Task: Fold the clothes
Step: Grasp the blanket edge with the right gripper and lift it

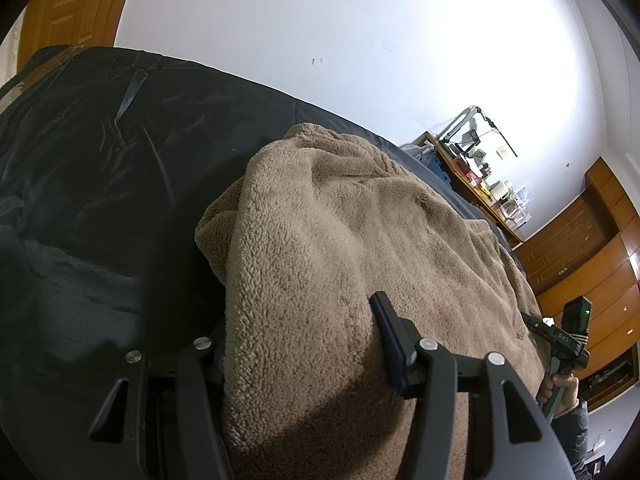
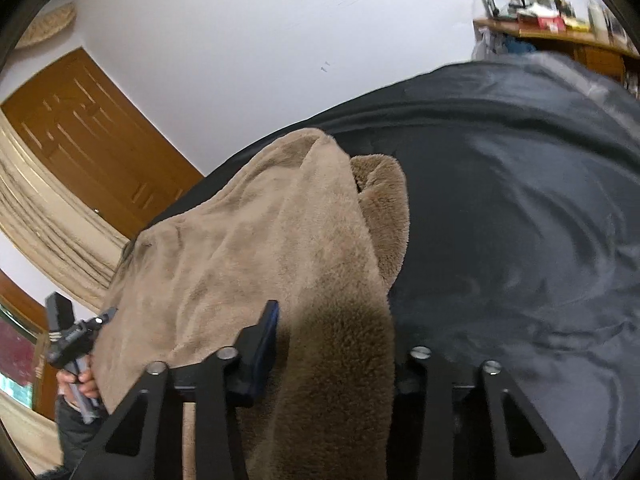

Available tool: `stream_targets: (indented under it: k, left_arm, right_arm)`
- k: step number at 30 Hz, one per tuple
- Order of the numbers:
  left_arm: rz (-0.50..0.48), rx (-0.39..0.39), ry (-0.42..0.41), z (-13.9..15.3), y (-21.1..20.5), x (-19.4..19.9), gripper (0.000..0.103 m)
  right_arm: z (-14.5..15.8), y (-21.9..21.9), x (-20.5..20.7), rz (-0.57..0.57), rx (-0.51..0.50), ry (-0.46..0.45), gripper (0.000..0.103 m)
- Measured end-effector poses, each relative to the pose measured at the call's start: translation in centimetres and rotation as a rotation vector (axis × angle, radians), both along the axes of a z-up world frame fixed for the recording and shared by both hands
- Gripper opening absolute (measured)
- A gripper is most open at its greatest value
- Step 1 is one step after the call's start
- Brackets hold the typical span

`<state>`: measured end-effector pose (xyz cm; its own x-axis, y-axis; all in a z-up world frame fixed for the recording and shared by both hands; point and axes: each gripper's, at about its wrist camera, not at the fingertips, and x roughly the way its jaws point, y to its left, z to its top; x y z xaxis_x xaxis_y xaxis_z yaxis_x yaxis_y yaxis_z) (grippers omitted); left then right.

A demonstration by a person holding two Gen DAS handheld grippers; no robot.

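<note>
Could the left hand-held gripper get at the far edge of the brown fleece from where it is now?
Probably not yet. The left hand-held gripper seems to have the brown fleece bunched between its fingers at the near edge; it would need to let go first.

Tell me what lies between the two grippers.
The brown fleece garment spans the whole stretch between the left gripper and the right gripper, draped above the dark bedcover. Both wrist views show it.
</note>
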<state>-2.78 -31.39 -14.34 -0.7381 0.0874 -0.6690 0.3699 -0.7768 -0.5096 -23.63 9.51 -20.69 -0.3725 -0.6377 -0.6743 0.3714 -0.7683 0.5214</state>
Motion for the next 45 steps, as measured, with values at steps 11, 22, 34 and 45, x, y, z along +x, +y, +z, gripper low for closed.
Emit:
stream_targets:
  k: [11, 22, 34, 45]
  left_arm:
    - [0.015, 0.044, -0.008, -0.1, -0.3, 0.1, 0.061]
    - [0.151, -0.015, -0.129, 2.2, -0.1, 1.8, 0.077]
    - [0.236, -0.089, -0.049, 5.6, 0.0, 4.5, 0.077]
    - [-0.034, 0.013, 0.040, 5.2, 4.9, 1.7, 0.077]
  right_arm:
    - [-0.3, 1.0, -0.7, -0.041, -0.188, -0.103, 0.031]
    - [6.4, -3.0, 1.8, 0.000, -0.282, -0.007, 0.025]
    - [12.7, -15.3, 5.7, 0.099, -0.130, 0.168, 0.022]
    - [10.2, -19.5, 9.1, 0.203, 0.138, 0.317, 0.023]
